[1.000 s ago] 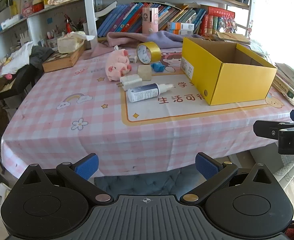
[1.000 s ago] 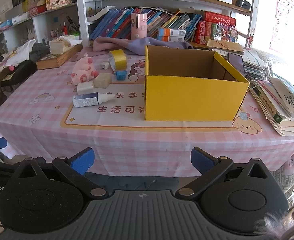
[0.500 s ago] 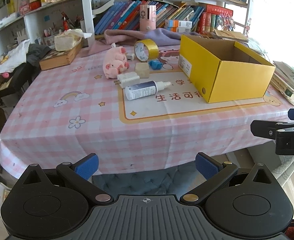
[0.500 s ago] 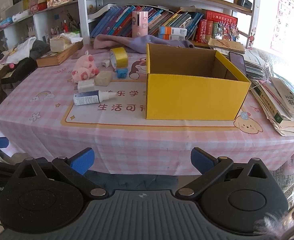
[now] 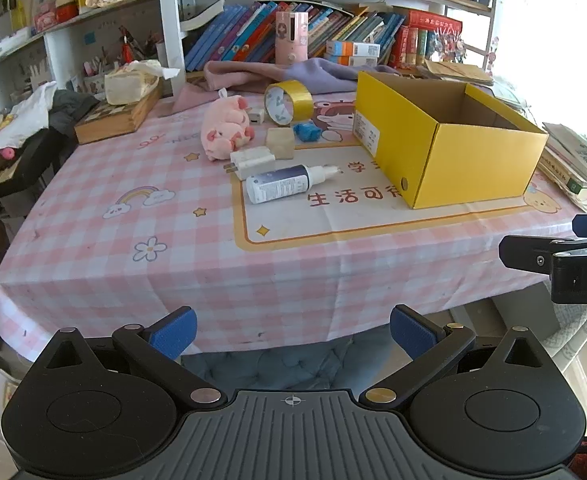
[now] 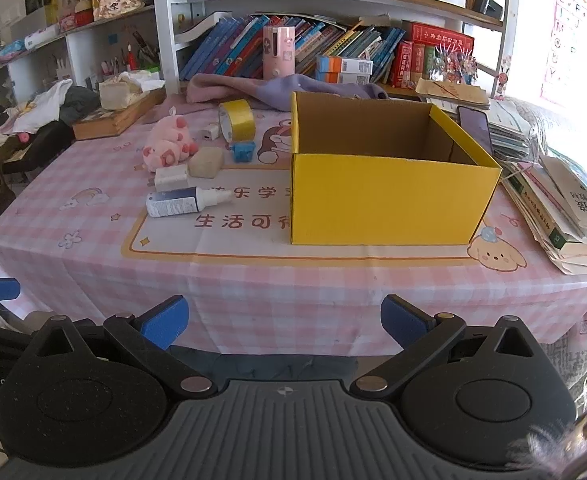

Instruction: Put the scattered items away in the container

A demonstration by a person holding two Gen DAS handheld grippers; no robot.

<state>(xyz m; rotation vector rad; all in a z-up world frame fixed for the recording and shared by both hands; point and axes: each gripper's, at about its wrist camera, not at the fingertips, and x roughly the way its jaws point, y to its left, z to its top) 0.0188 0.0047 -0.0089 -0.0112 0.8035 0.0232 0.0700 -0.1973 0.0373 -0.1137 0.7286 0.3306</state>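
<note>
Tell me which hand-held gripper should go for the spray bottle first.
Left. The left hand-held gripper faces the spray bottle almost straight ahead; the right hand-held gripper faces the yellow box. Both are open and empty.

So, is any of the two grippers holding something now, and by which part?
Nothing is held. The left gripper and the right gripper both stand open and empty before the table edge; the spray bottle and the other items lie untouched beside the yellow box.
</note>
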